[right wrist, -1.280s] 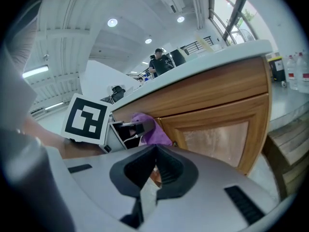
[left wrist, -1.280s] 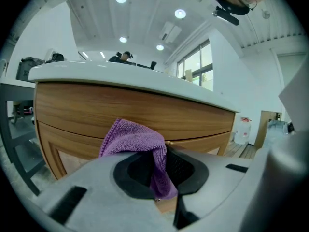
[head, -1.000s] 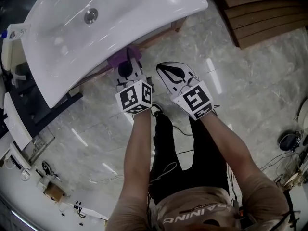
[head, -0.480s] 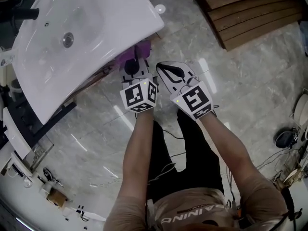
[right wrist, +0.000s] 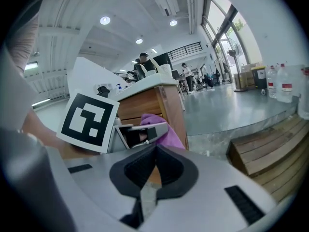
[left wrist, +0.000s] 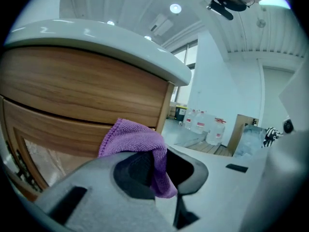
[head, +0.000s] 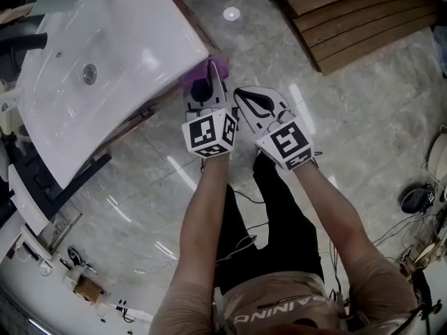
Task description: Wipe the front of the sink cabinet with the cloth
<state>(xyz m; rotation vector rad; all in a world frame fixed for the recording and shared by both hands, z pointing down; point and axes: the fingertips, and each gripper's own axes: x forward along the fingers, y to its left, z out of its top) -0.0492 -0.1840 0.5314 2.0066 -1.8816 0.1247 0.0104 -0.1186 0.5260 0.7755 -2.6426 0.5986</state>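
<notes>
A purple cloth [head: 207, 73] [left wrist: 137, 138] [right wrist: 166, 135] is pinched in my left gripper [head: 206, 84] [left wrist: 155, 167] and pressed against the wooden front of the sink cabinet [left wrist: 82, 100] [right wrist: 154, 105], close to its right corner under the white basin [head: 105, 61]. The left jaws are shut on the cloth. My right gripper [head: 253, 103] [right wrist: 153, 170] hovers just to the right of the left one, jaws shut and holding nothing, a little away from the cabinet.
Grey marble floor [head: 363, 96] lies all around. Wooden slatted steps [head: 363, 12] [right wrist: 270, 153] stand to the right. Shelving and clutter [head: 28, 208] sit left of the sink. Water bottles [left wrist: 207, 129] stand farther off. A cable [head: 279, 187] trails on the floor by the person's legs.
The left gripper with the cloth has slid rightward along the cabinet front toward its right corner. The right gripper has followed alongside, still shut.
</notes>
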